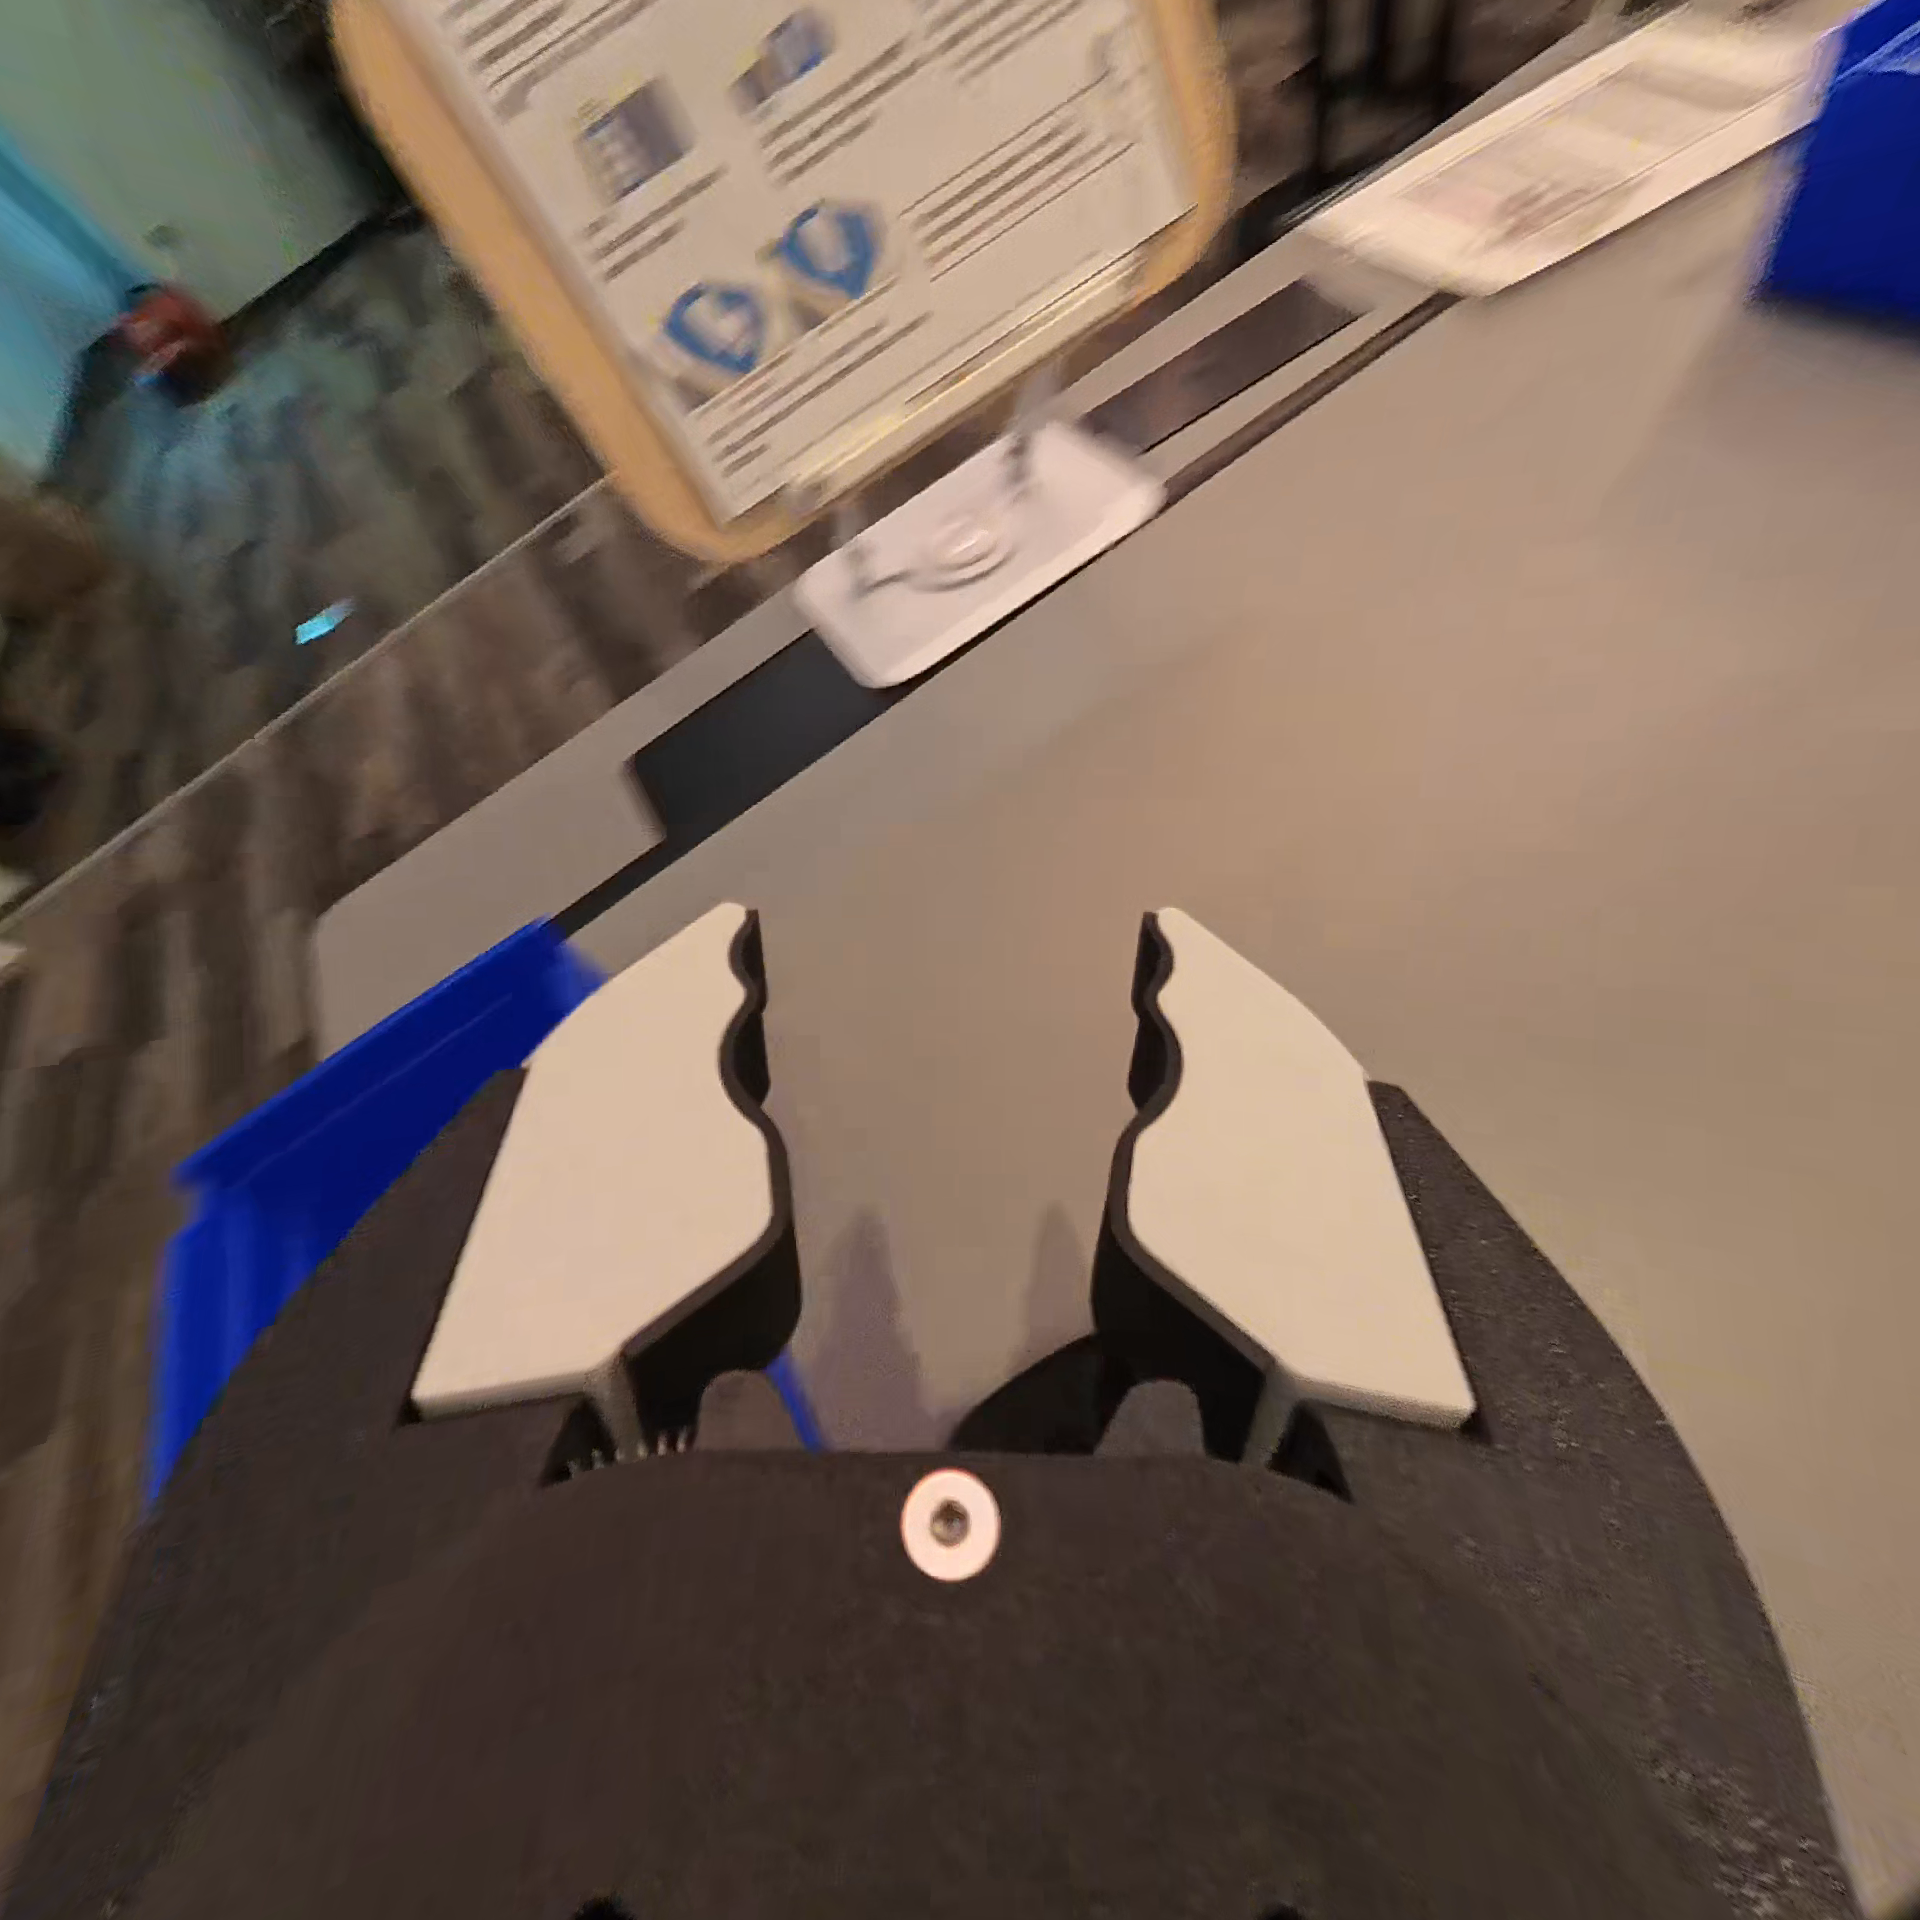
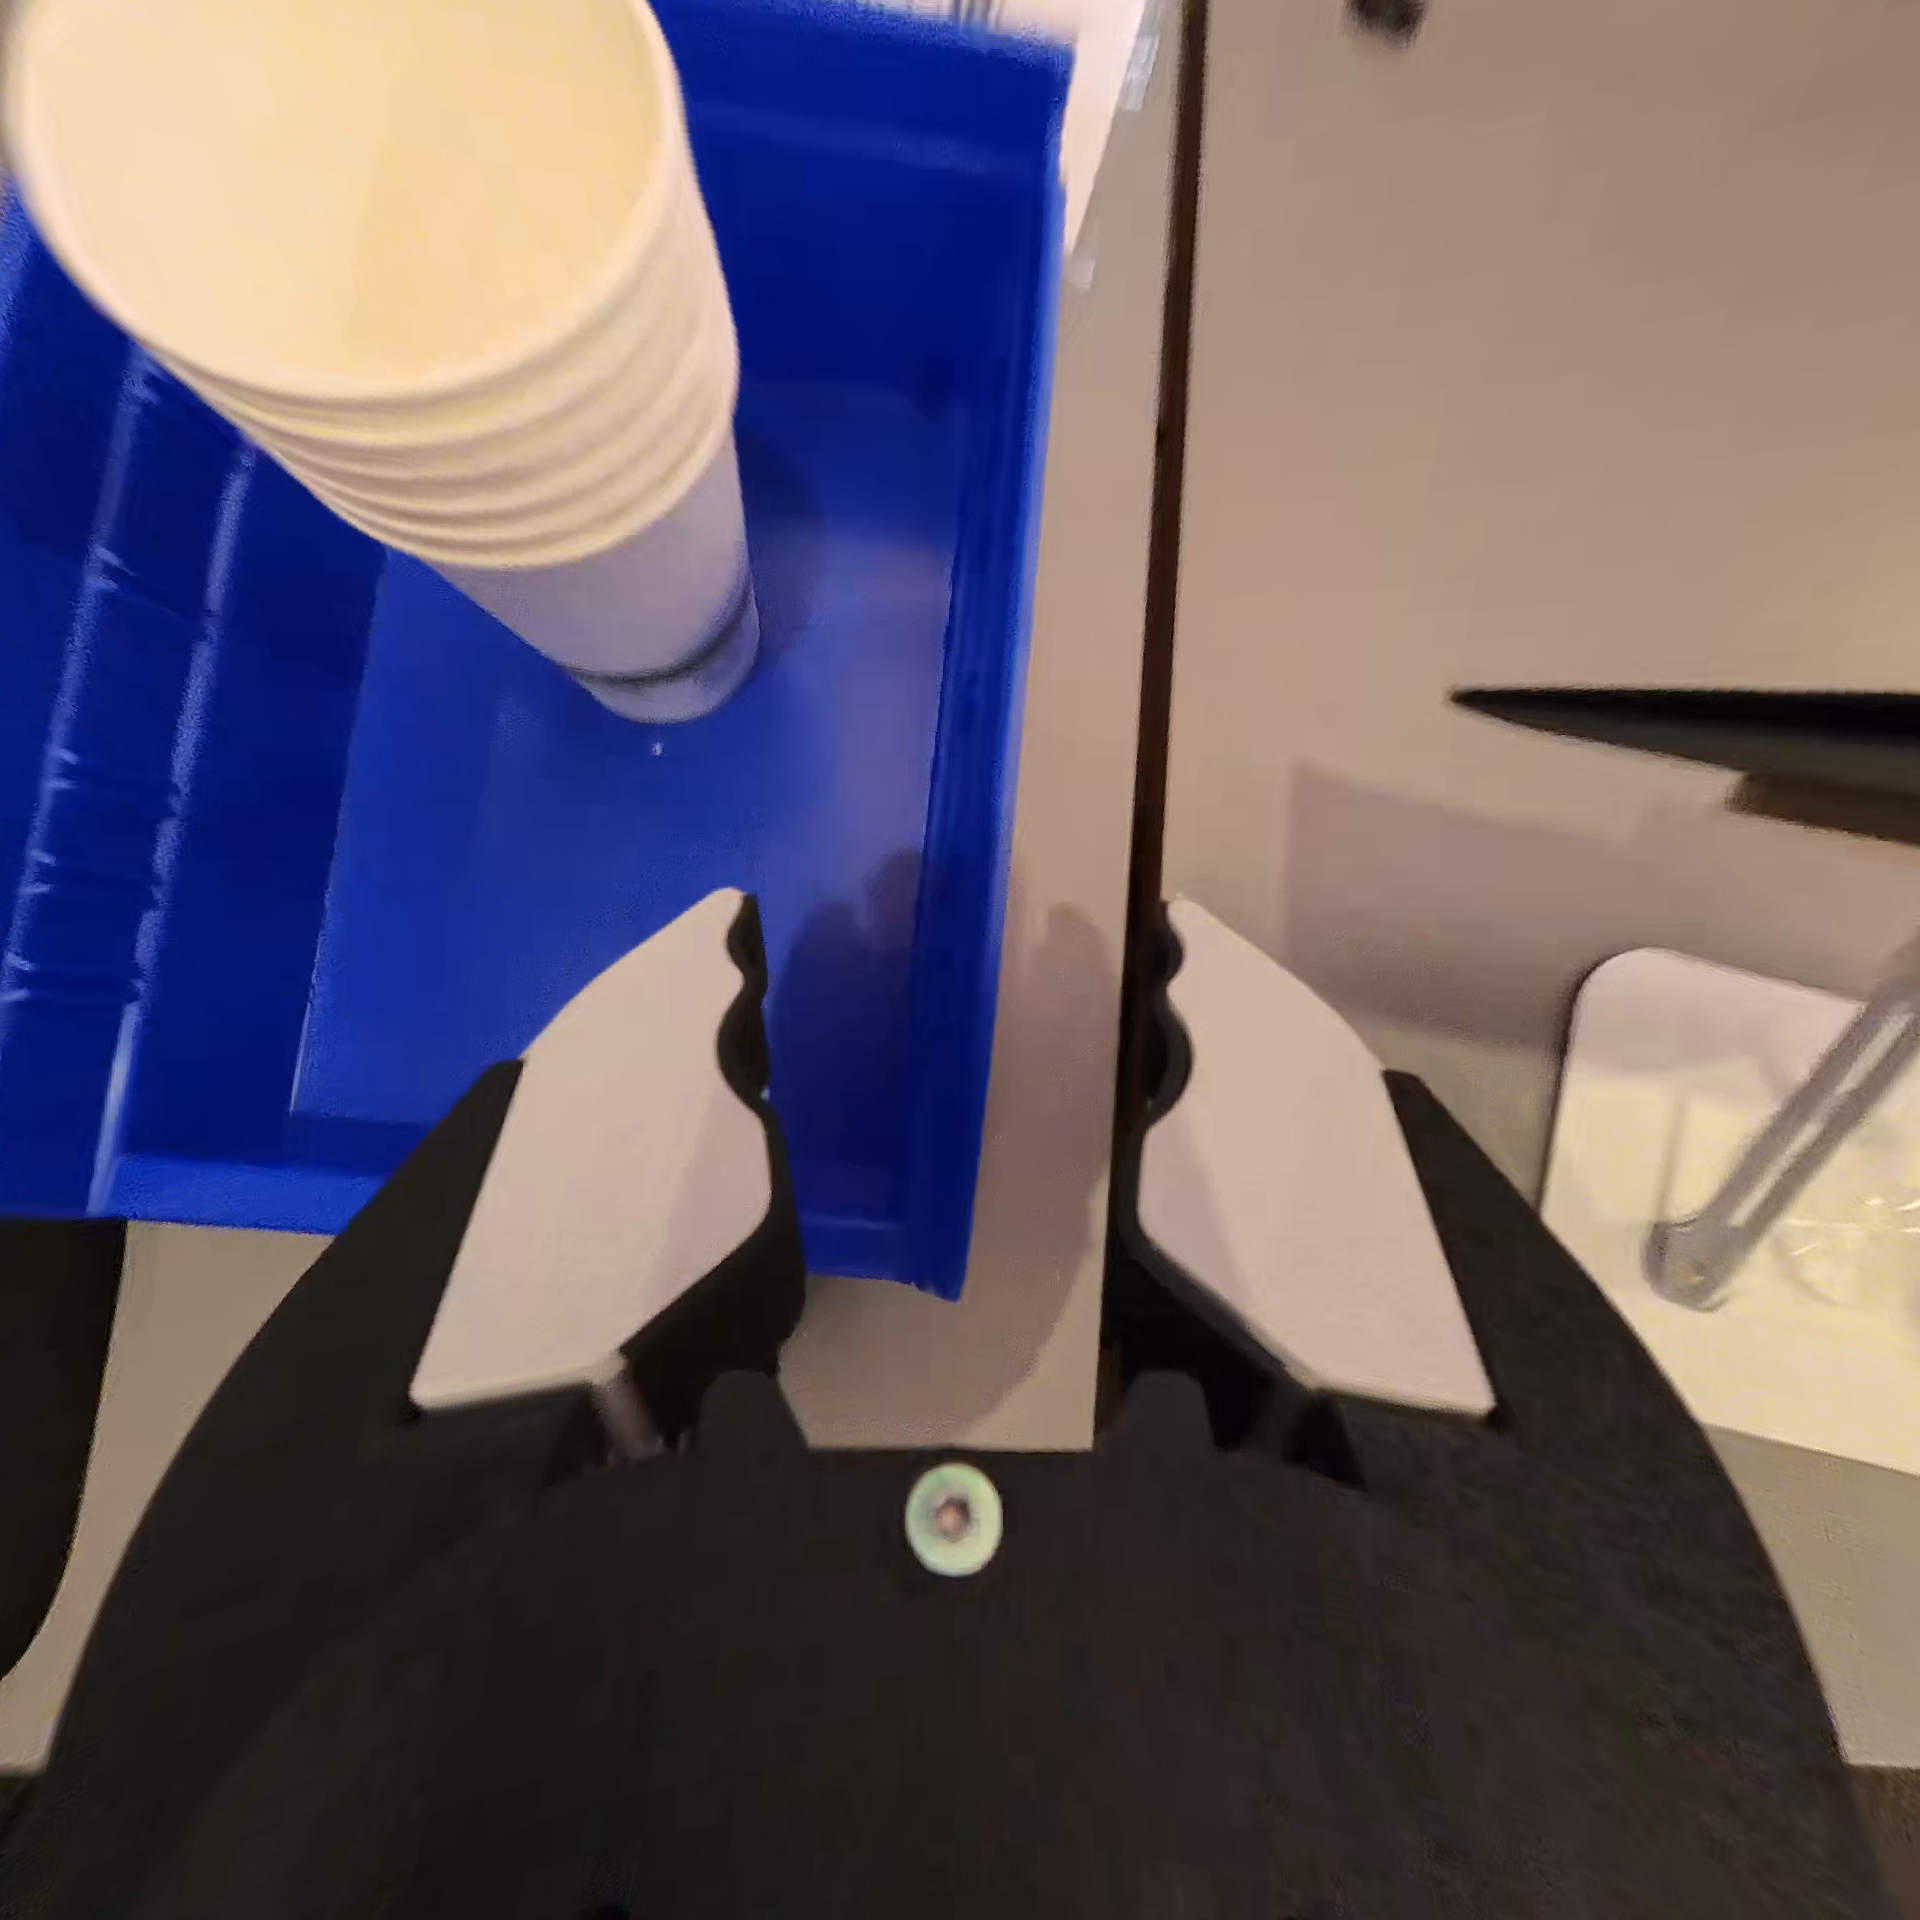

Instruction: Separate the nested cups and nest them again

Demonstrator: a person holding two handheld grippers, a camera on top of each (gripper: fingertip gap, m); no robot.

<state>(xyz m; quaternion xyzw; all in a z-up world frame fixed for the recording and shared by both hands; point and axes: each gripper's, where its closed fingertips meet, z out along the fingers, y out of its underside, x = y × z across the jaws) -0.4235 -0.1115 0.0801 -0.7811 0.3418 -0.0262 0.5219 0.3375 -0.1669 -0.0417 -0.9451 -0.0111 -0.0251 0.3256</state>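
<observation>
A stack of several nested white paper cups (image 2: pixel 436 343) stands upright inside a blue plastic bin (image 2: pixel 582 935), at the upper left of the right wrist view. My right gripper (image 2: pixel 956 914) is open and empty, above the bin's right wall and the grey table, below and to the right of the cups. My left gripper (image 1: pixel 945 925) is open and empty over bare grey table (image 1: pixel 1351 831). No cups show in the left wrist view; a blue bin's (image 1: pixel 343 1143) edge shows behind its left finger.
A sign on a wooden-framed board (image 1: pixel 790 239) stands on a white base (image 1: pixel 977 551) near the table's far edge. Another blue bin (image 1: pixel 1849 177) and papers (image 1: pixel 1558 166) lie at the upper right. A white base with a metal rod (image 2: pixel 1766 1143) is right of my right gripper.
</observation>
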